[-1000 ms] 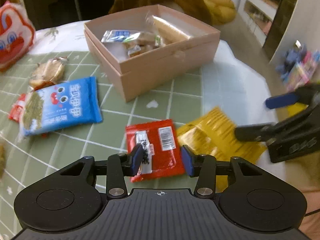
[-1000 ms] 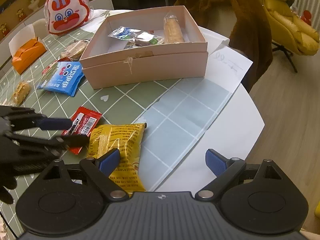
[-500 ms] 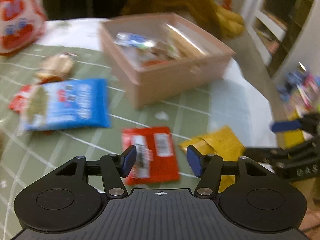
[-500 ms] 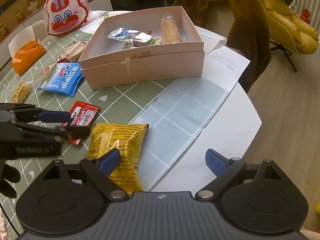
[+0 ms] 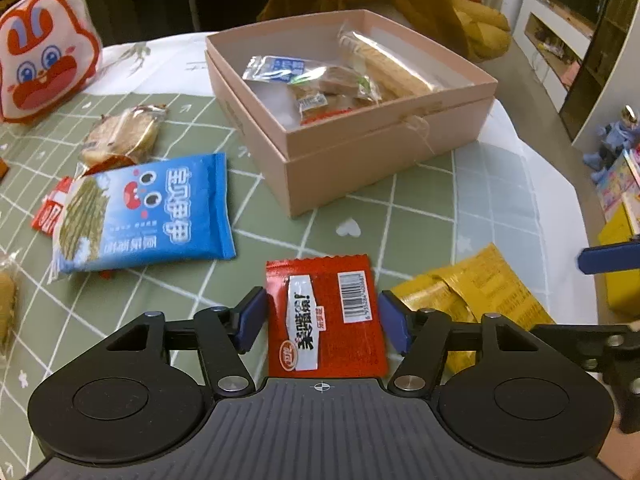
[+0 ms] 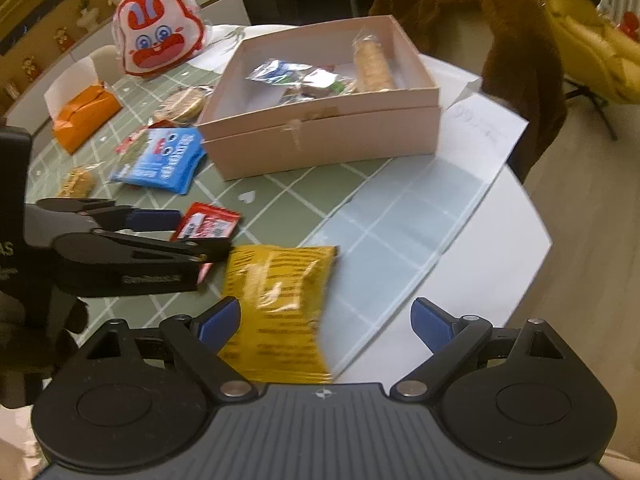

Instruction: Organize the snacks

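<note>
Green checked tablecloth [image 5: 420,216], pink box [image 5: 384,160] behind. Left view: left gripper [image 5: 320,318] jaws just widened, released, straddling red packet [image 5: 326,316] lying flat between the pads, untouched; probably lining up for a grasp. Right view: right gripper [image 6: 326,320] wide open, empty, hovering over yellow packet [image 6: 280,300] beside its left finger [image 6: 218,322].

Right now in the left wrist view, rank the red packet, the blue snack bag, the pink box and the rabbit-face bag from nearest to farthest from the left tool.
1. Red packet, lying between the open left tool fingers.
2. Blue snack bag, ahead on the left.
3. Pink box, farther ahead, centre-right.
4. Rabbit-face bag, far left corner.
</note>
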